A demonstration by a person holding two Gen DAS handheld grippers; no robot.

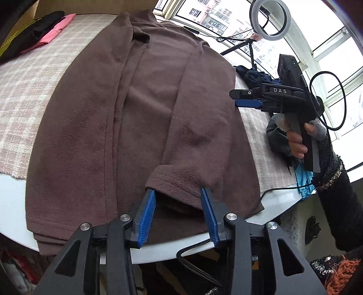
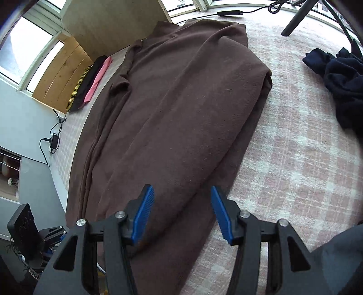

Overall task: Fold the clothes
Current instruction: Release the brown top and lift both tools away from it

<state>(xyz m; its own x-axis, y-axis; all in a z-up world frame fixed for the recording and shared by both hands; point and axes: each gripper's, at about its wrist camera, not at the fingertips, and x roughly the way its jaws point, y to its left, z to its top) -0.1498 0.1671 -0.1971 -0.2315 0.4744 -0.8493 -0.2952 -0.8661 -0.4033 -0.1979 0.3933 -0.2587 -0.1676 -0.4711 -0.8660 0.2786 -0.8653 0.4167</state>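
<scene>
A brown fleece garment lies lengthwise on the table, its sides folded in over the middle; it also shows in the right wrist view. My left gripper is open at the near hem, its blue pads on either side of a folded-in sleeve cuff. My right gripper is open above the garment's right edge, holding nothing. It also shows in the left wrist view, hand-held above the table's right side.
A pink-and-white plaid cloth covers the table. Folded black and pink clothes lie at the far left. A dark blue crumpled garment lies at the right. A ring light on a tripod stands by the window.
</scene>
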